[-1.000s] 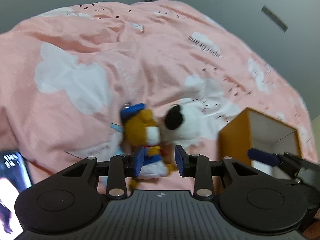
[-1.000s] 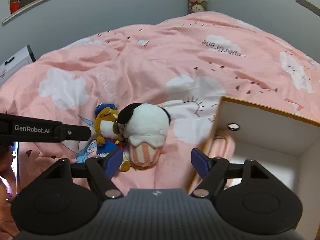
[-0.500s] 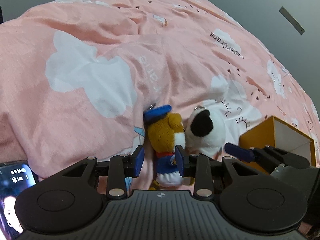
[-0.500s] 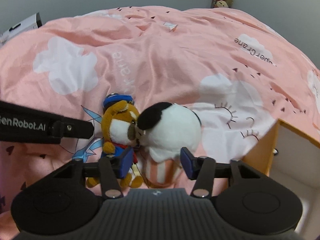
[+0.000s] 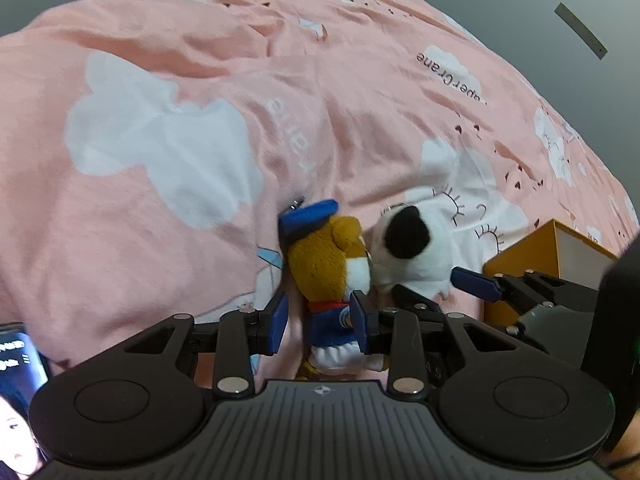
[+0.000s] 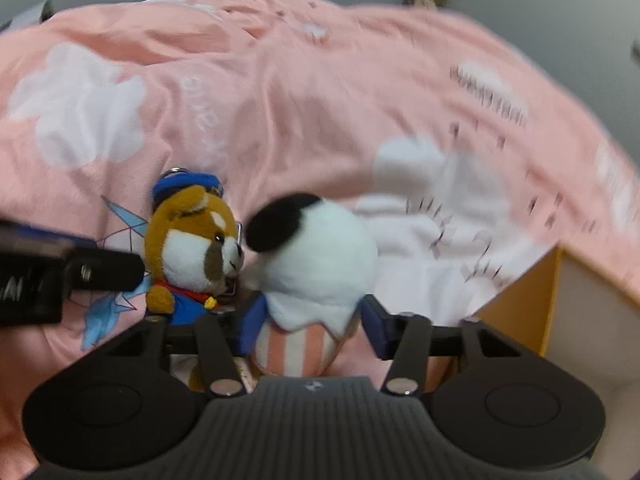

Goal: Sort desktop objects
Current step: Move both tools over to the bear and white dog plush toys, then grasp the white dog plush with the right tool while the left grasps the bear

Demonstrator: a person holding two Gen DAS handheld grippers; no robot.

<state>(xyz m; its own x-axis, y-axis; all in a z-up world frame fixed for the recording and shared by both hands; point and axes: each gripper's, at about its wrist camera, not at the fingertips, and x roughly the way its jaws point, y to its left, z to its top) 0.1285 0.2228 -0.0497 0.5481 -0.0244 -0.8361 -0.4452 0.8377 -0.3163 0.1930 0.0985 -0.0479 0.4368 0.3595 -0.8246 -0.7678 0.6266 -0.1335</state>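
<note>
Pink cloud-print bedding (image 5: 168, 92) underneath everything, rumpled, grey wall behind. Two plush toys lying side by side and touching: brown dog in a blue cap (image 5: 326, 264) on the left, white cupcake plush with a black ear (image 6: 316, 264) on the right.

Closer now than half a second ago on both sides. Left gripper (image 5: 320, 320) advanced so that the dog's blue torso sits between the blue pads; right pad against the body, left pad with a sliver of bedding showing beside it, so spread and not yet pinching. Right gripper (image 6: 310, 324) likewise moved in and narrowed around the striped cupcake base; pads at the plush's flanks, probably touching but not visibly squeezing, though motion blur makes that hard to call. Meaning for the task: both grasps about ready, a simultaneous pick likely.

Orange open box (image 5: 532, 256) just to the right, near the right gripper, presumably the drop spot. Tight between the two grippers where the toys meet. A phone screen (image 5: 16, 384) at the lower left edge. Open bedding ahead and to the left.
</note>
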